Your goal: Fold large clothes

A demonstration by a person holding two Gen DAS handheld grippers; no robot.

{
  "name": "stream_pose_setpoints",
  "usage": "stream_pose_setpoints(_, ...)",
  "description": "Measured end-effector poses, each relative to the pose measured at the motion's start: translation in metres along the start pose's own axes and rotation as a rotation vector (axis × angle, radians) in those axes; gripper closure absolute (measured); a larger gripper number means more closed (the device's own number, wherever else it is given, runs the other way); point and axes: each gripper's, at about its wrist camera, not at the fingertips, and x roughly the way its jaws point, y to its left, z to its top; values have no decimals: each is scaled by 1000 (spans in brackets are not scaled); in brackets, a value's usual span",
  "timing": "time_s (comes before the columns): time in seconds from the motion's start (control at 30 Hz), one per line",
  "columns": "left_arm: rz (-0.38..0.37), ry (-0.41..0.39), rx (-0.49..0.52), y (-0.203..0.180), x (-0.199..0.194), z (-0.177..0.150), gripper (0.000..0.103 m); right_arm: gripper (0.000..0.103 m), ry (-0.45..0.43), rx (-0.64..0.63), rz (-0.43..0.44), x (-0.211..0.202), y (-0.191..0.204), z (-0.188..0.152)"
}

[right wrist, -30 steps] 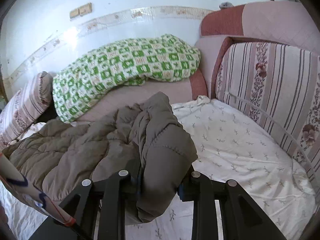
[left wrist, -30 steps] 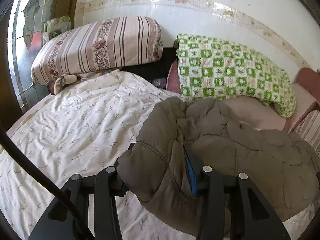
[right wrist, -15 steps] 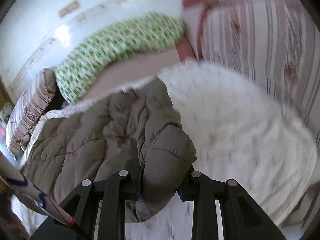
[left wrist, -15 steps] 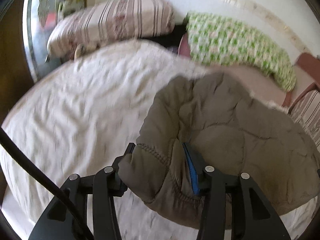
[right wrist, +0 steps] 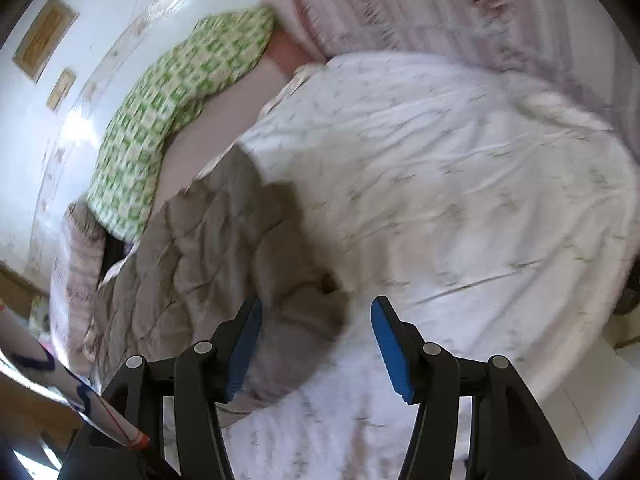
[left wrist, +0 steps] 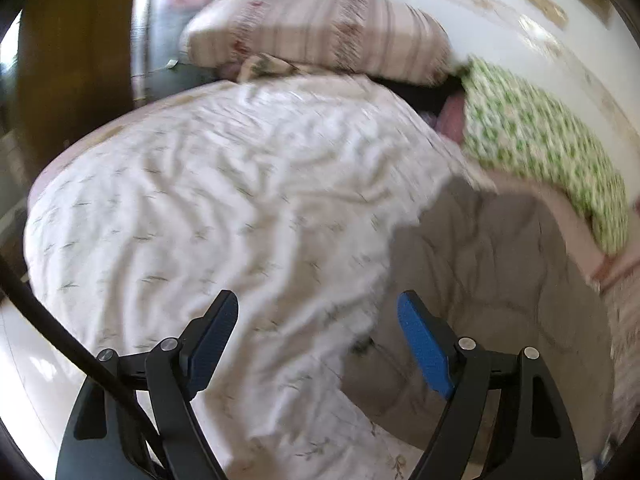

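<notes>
While the grey-brown quilted jacket [left wrist: 492, 280] lies bunched on the bed, neither tool has hold of it. In the left wrist view it spreads across the lower right of the white sheet [left wrist: 200, 200], its near edge passing just under the right-hand blue pad. In the right wrist view the same jacket [right wrist: 224, 248] fills the lower left, a rounded fold of it sitting under the space between the fingers and reaching towards the left pad.

Both tools are coming apart. The left gripper [left wrist: 318, 344] has its jaws spreading wide, with only sheet and the jacket's edge seen below the gap and nothing pinched. The right gripper [right wrist: 316, 346] is also opening; the fold of jacket shows behind its gap, but the pads are clear of the fabric. Both views are smeared by motion, so fine stitching and seams cannot be read.

Beyond the jacket, the sheet carries a faint sprig print and is heavily creased. A green-and-white checked blanket [left wrist: 540, 148] is heaped against the pale wall at the far side of the bed, with a pink cushion edge beside it. A striped bolster pillow [left wrist: 320, 36] lies at the far end in the left view, and striped upholstery [right wrist: 460, 4] rises behind the bed in the right view.
</notes>
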Motion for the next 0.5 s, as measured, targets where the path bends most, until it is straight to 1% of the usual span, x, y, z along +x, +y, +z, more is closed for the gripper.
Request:
stream_pose_setpoints(0.03,2,-16,-4,1,-4,3,22,43,-41,-8,-11,-8,-1,2)
stream_pose_setpoints(0.07,0,-46,8,-3,-11,6,22,50,-66,-28,-16,-13,3,3)
stream_pose_setpoints(0.1,-2,-63,25,-8,-15,8,22,53,-88,-63,-22,-18,9,4)
stream_pose_setpoints(0.13,-10,-91,65,-21,-23,8,22,57,-111,-106,-10,-22,20,4)
stream_pose_setpoints(0.17,-24,-104,97,-31,-27,8,22,58,-125,-139,11,-24,29,3)
stream_pose_setpoints(0.2,-57,-115,151,-49,-32,7,22,59,-133,-182,35,-25,42,1)
stream_pose_setpoints(0.27,-106,-118,237,-82,-35,6,22,59,-135,-286,72,-21,75,-5)
stream_pose_setpoints(0.3,-130,-116,277,-97,-35,5,22,59,-134,-312,84,-19,85,-6)
stream_pose_setpoints(0.37,-189,-86,377,-138,-29,3,22,60,-129,-384,113,-11,114,-12)
stream_pose_setpoints(0.4,-207,-77,410,-154,-24,2,22,60,-132,-434,120,-3,133,-15)
stream_pose_setpoints(0.5,-195,-66,490,-192,-7,-1,22,59,-136,-521,109,22,173,-15)
